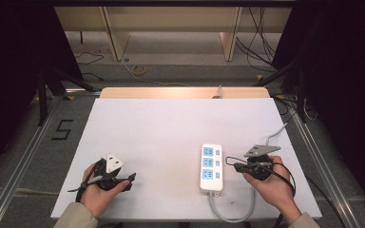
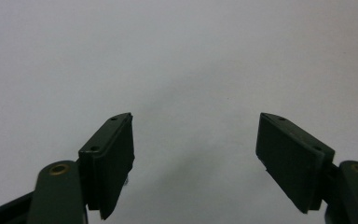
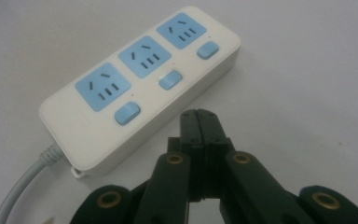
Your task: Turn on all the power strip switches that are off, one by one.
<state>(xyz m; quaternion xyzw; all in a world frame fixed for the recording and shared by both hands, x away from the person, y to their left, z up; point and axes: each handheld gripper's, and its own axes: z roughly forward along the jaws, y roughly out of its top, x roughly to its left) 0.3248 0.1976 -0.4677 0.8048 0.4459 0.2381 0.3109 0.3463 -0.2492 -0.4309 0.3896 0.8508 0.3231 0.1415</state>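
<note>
Power strip (image 3: 140,91) just beside right gripper (image 3: 199,116), unobstructed.

We wear beige sleeves (image 1: 78,217) at both wrists. Our left gripper (image 1: 123,180) is black, topped with a pale grey three-cornered plate, its flat rectangular pads fixed by small screws. Our right gripper (image 3: 199,122) is also black, with brass-coloured pivot rivets on its linkage arms, a darker grey three-cornered plate, and a thin black cable (image 1: 285,176) looping from it.
</note>
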